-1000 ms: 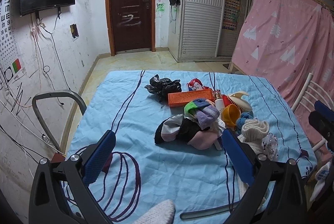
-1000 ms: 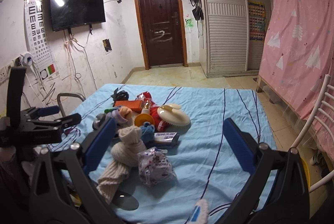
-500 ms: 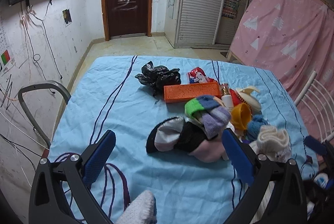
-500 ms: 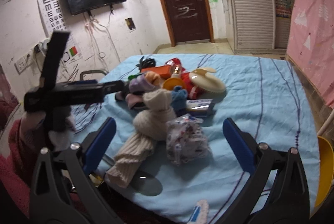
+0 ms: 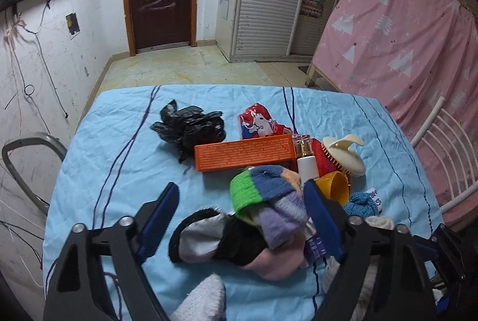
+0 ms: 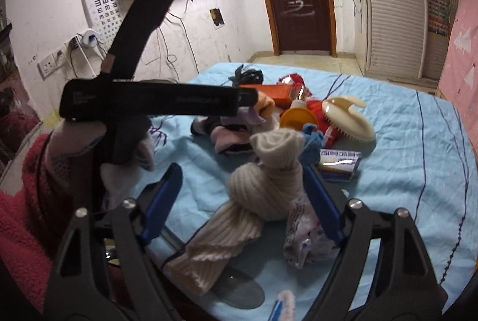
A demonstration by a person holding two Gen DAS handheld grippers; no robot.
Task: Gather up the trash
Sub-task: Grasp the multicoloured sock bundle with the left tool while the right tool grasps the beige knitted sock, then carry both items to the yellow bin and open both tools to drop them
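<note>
A blue-clothed table (image 5: 119, 171) holds a clutter pile. Trash on it: a crumpled black plastic bag (image 5: 191, 126), a red snack wrapper (image 5: 258, 123), an orange box (image 5: 243, 152), and in the right wrist view a crumpled clear printed wrapper (image 6: 304, 234) and a small carton (image 6: 339, 164). My left gripper (image 5: 242, 219) is open, low over the striped socks (image 5: 269, 195) and a dark sock (image 5: 209, 234). My right gripper (image 6: 240, 201) is open around a knotted cream sock (image 6: 263, 186), with the clear wrapper beside its right finger.
A cream brush (image 5: 343, 153), an orange cup (image 5: 334, 186), a white bottle (image 5: 306, 162) and a blue knit piece (image 5: 360, 206) lie in the pile. A white chair (image 5: 442, 147) stands right, a grey chair frame (image 5: 27, 153) left. The left tool's body (image 6: 143, 99) crosses the right view.
Both grippers have moved forward and down toward the pile. The left one now hangs over the socks; the right one now straddles the cream sock. Both stay open.
</note>
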